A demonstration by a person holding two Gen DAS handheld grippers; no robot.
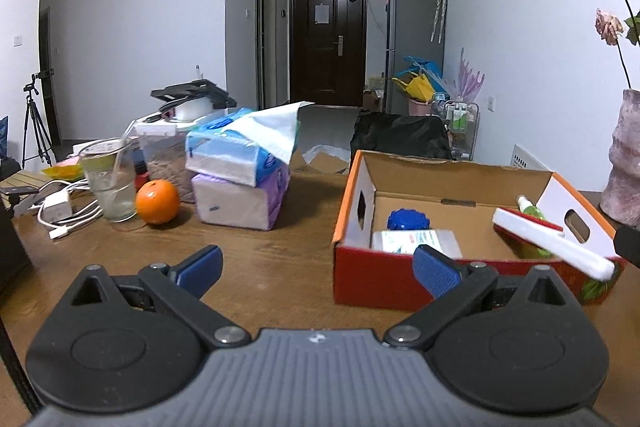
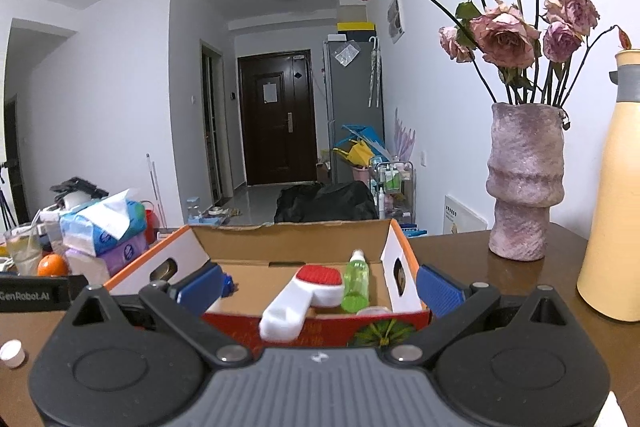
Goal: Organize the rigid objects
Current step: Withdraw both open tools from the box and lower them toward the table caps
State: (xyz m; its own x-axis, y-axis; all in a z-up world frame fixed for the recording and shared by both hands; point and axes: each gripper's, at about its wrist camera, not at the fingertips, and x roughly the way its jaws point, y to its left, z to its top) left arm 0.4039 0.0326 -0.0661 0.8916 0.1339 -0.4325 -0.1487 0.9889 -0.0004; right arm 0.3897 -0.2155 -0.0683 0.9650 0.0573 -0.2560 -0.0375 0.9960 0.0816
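An open cardboard box on the wooden table is seen to hold a white brush propped over its front rim, a green bottle and a blue-capped jar. Both the left gripper and right gripper are spread wide, empty. A vase of dried roses is set by the white wall.

From my left wrist view, the red-and-orange cardboard box hides the lower part of the blue-capped white jar behind its near wall. The pale yellow tall jug is cut off by the right edge. I can't read the jar's label; it's too small.
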